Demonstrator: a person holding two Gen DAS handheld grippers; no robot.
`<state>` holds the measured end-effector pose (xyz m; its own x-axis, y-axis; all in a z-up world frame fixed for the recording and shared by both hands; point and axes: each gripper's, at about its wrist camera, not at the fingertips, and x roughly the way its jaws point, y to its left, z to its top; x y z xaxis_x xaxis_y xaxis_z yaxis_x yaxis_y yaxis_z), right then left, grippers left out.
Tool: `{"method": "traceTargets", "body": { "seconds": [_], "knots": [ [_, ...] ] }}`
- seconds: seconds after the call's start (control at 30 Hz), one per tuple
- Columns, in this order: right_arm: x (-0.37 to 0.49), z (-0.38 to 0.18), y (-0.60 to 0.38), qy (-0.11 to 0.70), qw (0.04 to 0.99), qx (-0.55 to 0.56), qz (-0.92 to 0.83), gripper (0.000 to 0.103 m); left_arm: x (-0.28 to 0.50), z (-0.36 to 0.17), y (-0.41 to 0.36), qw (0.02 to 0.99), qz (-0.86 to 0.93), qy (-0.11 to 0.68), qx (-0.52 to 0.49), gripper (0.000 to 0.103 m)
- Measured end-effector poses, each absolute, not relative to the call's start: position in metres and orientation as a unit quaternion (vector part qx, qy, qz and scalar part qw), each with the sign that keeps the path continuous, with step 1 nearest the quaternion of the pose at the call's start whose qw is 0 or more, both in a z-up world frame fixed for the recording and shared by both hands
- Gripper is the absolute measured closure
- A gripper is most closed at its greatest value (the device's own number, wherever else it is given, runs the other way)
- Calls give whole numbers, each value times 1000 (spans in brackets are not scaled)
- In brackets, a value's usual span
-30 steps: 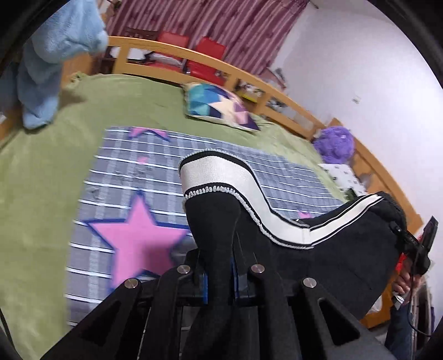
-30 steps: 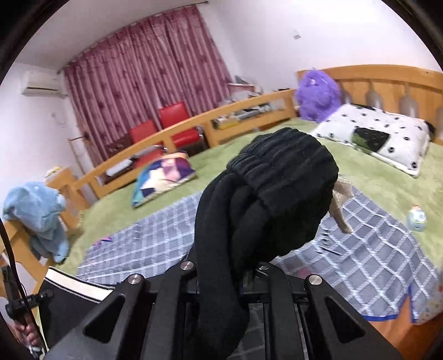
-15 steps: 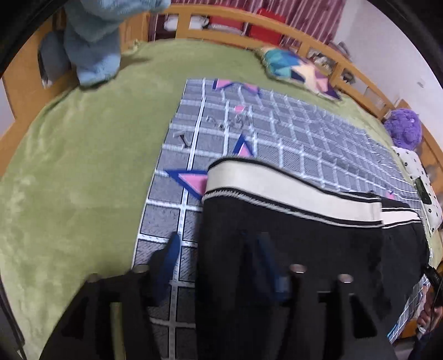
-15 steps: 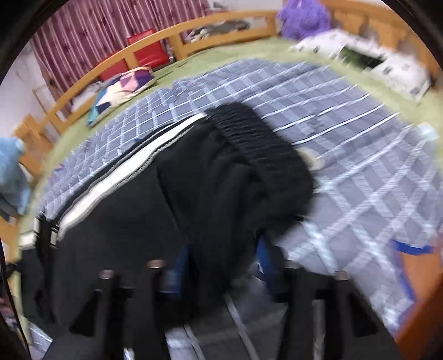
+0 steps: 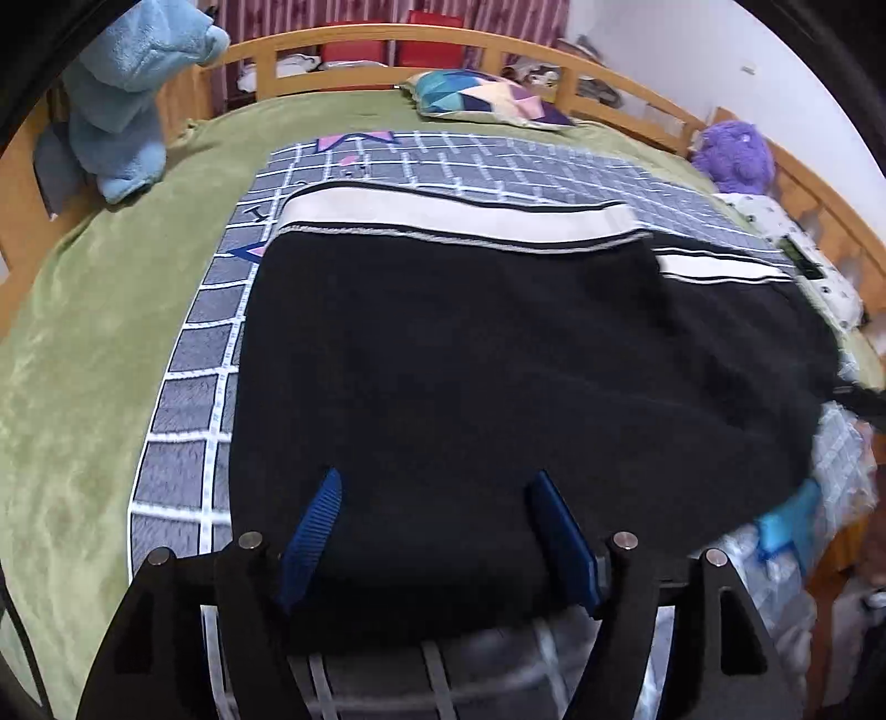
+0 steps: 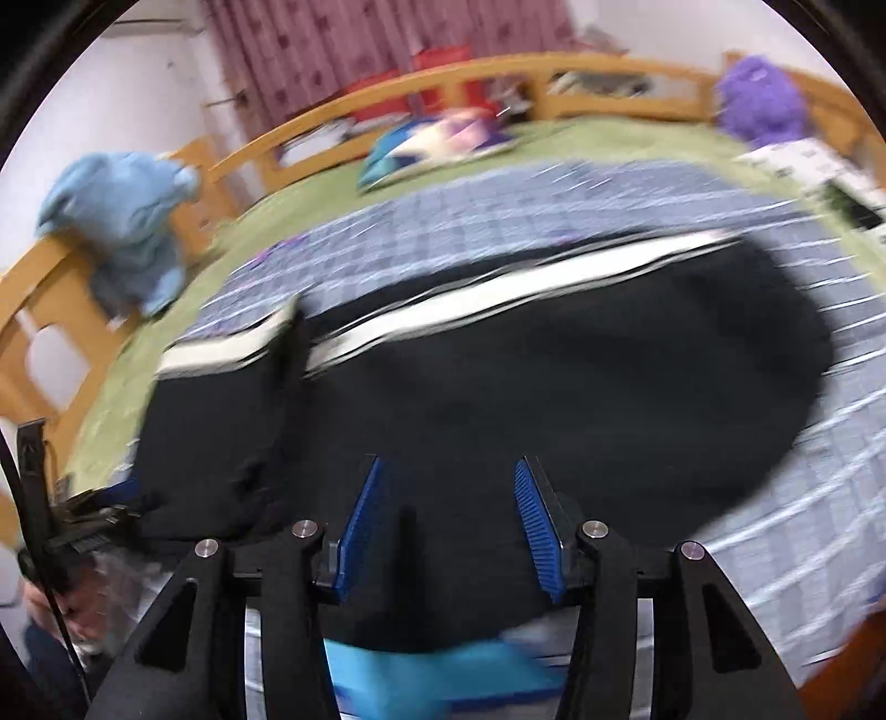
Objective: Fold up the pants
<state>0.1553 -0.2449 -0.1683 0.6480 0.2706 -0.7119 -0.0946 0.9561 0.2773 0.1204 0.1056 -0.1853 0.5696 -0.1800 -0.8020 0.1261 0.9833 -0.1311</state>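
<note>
Black pants with a white side stripe lie spread flat on the grey checked blanket. They also show in the blurred right wrist view. My left gripper is open, its blue pads wide apart just above the near edge of the pants. My right gripper is open too, hovering over the near edge of the pants at their other end. Neither holds cloth.
The blanket lies on a green bed cover inside a wooden bed rail. A blue plush toy, a patterned pillow, a purple plush and a spotted pillow sit around the edges.
Both grippers held bunched pants up a second ago. They lowered the pants onto the blanket, opened and let go. The pants now lie flat.
</note>
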Motion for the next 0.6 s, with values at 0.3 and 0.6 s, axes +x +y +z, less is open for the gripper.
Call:
{"method": "traceTargets", "body": {
  "seconds": [0.3, 0.6],
  "knots": [
    [173, -212, -140, 468, 866, 55, 168, 58, 104, -170, 162, 876, -87, 451, -145, 32],
    [157, -204, -165, 465, 855, 116, 197, 72, 95, -190, 198, 864, -80, 452, -206, 30]
  ]
}}
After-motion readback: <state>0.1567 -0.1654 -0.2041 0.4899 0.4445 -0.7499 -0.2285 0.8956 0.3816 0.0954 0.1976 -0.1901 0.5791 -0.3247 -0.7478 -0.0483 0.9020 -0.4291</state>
